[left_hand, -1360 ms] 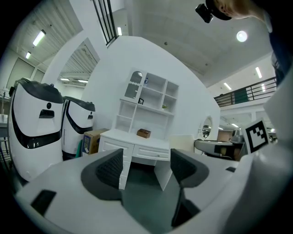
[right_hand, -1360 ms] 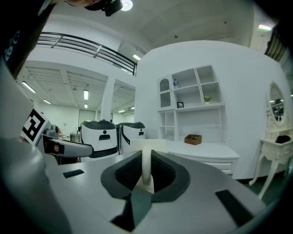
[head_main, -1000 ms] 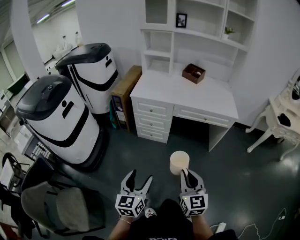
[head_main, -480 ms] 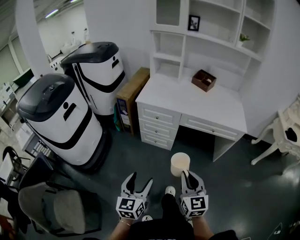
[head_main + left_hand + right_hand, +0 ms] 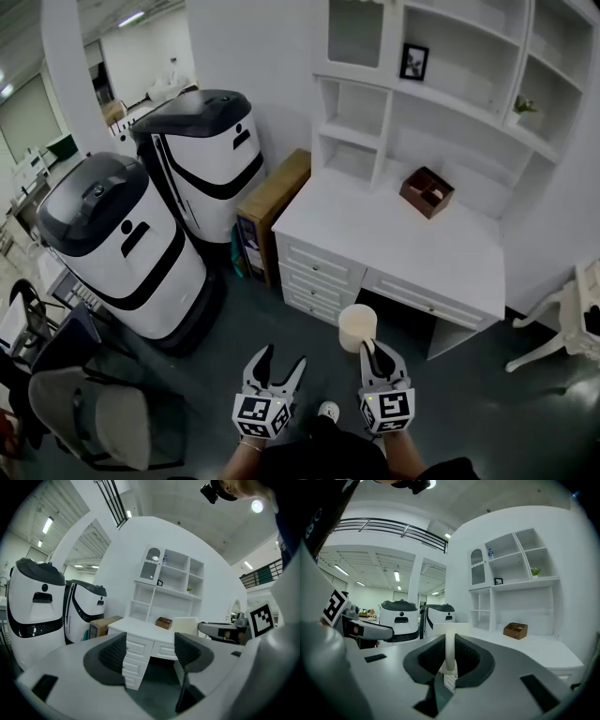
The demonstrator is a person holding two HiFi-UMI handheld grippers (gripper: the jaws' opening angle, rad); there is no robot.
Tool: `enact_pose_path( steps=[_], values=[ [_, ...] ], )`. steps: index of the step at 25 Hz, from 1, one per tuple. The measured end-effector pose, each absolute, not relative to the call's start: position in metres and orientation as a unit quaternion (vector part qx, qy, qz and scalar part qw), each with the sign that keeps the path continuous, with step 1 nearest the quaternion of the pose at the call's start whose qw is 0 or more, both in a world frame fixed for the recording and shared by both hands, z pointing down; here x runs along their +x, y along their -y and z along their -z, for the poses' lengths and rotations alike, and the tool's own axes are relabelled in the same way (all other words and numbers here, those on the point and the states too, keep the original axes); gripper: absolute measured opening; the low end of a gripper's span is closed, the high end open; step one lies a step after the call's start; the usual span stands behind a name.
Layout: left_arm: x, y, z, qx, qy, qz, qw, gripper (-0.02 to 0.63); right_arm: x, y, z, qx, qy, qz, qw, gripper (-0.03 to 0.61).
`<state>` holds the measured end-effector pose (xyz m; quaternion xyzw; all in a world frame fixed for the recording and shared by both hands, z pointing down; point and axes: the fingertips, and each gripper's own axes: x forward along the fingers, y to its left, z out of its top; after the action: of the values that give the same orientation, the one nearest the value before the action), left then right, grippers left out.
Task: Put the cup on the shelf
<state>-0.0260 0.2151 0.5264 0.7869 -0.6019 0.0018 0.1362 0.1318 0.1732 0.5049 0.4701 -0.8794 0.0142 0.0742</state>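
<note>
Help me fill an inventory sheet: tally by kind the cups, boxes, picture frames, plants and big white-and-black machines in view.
cup: 1
brown desk box: 1
cardboard box: 1
picture frame: 1
potted plant: 1
white-and-black machines: 2
Total: 7

The cream cup (image 5: 357, 327) is held upright in the air by its wall, well apart from the white shelf (image 5: 450, 141).
</note>
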Motion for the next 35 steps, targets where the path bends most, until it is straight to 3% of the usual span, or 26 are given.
enact_pose_path(
  steps=[18,35],
  values=[
    [0.045,-0.112,-0.543,0.787,0.598,-0.013,0.149,0.304,0.186,-0.071,-0.523,0.454,0.887,-0.028,0.081,0.05],
    [0.022,-0.001,-0.552,0.81,0.566,-0.013,0.154,0.304,0.165,0.023,-0.527,0.486,0.869,-0.034,0.083,0.049]
  ],
)
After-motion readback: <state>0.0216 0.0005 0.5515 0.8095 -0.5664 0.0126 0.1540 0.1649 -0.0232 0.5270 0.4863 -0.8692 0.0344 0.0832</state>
